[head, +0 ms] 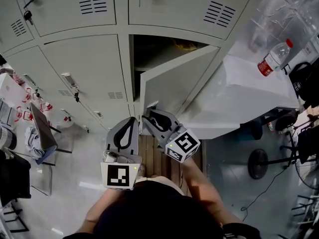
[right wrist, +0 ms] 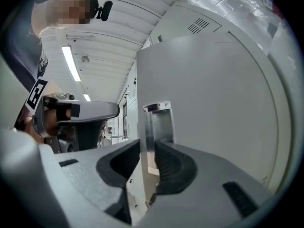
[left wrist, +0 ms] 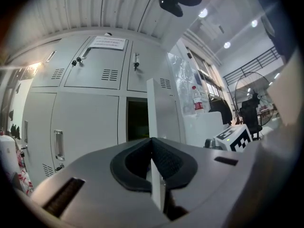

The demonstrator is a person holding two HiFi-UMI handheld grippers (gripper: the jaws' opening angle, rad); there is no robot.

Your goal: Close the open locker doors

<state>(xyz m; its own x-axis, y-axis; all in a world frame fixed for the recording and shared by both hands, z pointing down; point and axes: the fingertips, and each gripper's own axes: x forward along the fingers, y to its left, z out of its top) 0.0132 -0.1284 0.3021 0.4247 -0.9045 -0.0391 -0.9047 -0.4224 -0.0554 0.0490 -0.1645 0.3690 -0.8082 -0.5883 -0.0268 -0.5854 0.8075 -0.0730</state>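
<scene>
Currently one open locker door [head: 172, 81] stands swung out from the lower row of the locker bank [head: 89, 68], with its dark compartment behind it. Expect a stiff, fairly light sheet-metal panel that swings freely on its hinge. Take hold at the free edge, near the recessed latch plate [right wrist: 159, 122]. The left claw [left wrist: 151, 141] is pinched narrow on that thin edge, and the right claw [right wrist: 146, 144] clamps it beside the latch. Count: one open door, two claws, one plastic bottle [head: 273, 58] on the desk [head: 249, 91].
</scene>
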